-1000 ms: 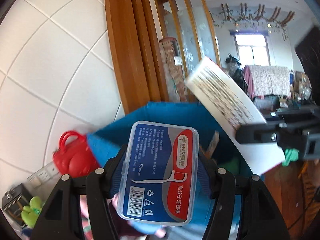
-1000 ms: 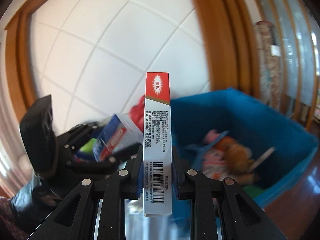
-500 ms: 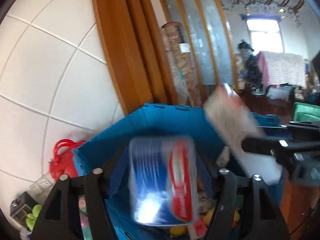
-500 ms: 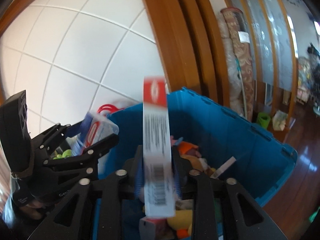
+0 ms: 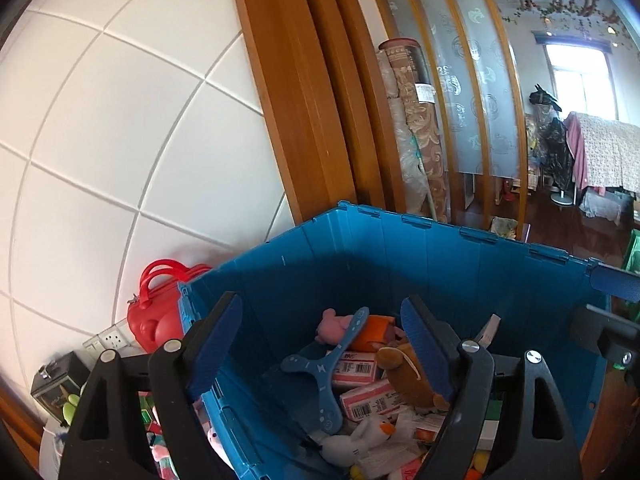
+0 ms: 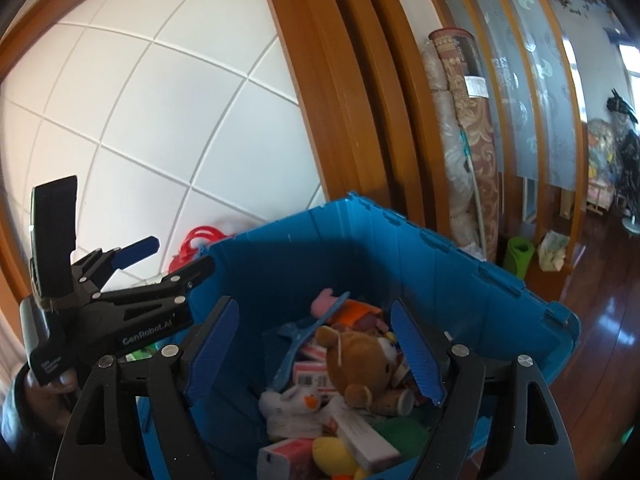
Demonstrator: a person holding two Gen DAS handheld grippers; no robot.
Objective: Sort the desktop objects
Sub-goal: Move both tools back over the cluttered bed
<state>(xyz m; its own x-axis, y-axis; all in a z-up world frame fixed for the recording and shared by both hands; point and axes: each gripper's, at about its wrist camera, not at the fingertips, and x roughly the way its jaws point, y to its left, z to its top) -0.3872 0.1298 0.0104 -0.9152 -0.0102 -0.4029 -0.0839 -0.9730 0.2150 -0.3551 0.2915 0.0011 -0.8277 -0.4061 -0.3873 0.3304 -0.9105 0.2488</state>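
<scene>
Both claws, left claw (image 5: 320,344) and right claw (image 6: 314,344), now spread wide and empty; floss case and toothpaste carton released over the blue plastic crate (image 5: 440,256). Next pickup is due.

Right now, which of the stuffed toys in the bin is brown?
The teddy bear, lying in the blue bin; the plush duck beside it is white, another plush yellow.

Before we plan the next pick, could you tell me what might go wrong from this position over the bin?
1. Both tools, left and right, hang open over the blue bin, close together; pulling back at once could knock them together.
2. The pile is loose: the teddy bear and blue boomerang lie on top and might snag a finger.
</scene>
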